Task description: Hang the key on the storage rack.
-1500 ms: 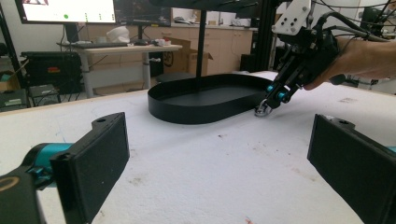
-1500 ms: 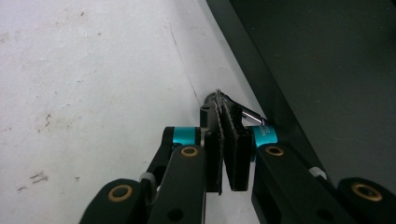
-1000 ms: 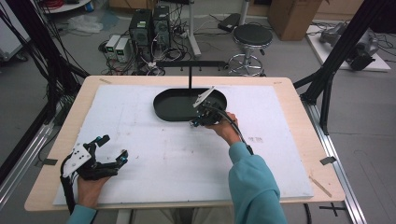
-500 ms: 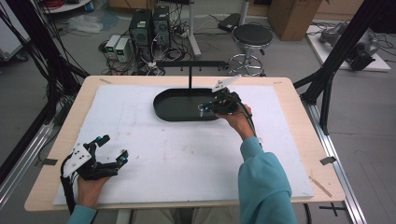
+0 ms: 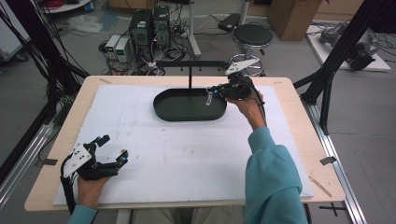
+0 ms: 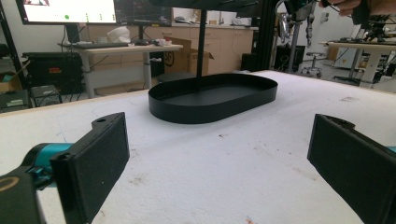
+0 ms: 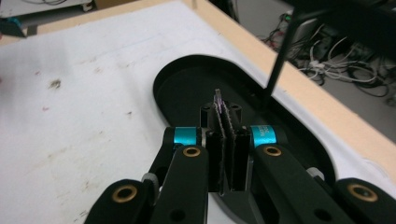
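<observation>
Since a second ago the right gripper (image 5: pixel 215 91) has lifted away from the middle of the black oval tray (image 5: pixel 173 111) and now hangs over its right end, beside the thin black post (image 5: pixel 189 79) that rises from the tray's far edge. Its jaws are pressed together on a small, thin, pale clear piece (image 5: pixel 209 97) that dangles below them; in the right gripper view (image 7: pixel 225 140) a sliver of that piece (image 7: pixel 218 101) sticks up from between the closed pads, and I can't tell what it is. The person's teal sleeve (image 5: pixel 271 172) reaches in from the bottom of the high view.

The left gripper (image 5: pixel 113 150) has stayed put at the near left of the white foam mat (image 5: pixel 187 154), jaws spread wide and holding nothing, as its own view (image 6: pixel 217 158) shows with the tray (image 6: pixel 212 100) well ahead.

No writing on the tray or grippers is legible; a monitor (image 6: pixel 67 9) behind the table is lit, but its text is too small to read.
</observation>
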Demonstrator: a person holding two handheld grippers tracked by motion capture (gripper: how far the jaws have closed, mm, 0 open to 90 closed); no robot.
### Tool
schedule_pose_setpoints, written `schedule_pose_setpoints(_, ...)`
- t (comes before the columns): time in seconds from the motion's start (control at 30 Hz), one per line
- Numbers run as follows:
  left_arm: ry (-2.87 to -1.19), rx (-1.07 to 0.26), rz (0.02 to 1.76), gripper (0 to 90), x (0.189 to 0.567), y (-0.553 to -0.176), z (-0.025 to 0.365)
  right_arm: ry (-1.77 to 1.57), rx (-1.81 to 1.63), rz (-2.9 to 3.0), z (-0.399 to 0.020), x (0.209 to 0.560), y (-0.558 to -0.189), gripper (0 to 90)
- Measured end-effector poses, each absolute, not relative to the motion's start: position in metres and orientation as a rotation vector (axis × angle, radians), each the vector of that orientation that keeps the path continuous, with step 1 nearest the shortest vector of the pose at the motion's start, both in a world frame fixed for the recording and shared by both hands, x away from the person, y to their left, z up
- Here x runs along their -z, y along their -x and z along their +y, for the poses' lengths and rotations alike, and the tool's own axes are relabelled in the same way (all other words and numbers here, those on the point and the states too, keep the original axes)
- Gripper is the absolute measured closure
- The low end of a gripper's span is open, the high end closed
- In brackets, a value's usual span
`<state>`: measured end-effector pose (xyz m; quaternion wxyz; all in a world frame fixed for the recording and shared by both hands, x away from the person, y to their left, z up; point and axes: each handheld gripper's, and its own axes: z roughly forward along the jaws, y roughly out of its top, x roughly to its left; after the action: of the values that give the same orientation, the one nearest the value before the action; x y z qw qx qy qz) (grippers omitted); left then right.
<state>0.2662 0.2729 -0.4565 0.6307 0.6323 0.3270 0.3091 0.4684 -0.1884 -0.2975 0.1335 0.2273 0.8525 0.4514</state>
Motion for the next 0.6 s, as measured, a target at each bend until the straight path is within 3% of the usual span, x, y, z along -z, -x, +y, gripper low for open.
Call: schedule_pose_setpoints(0.6, -1.45, -0.713, 0.752, 6.0, 0.457, -0.267, 0.273, -0.721, -1.283, 2.416, -0.21, 0.26, -0.5, 89.4)
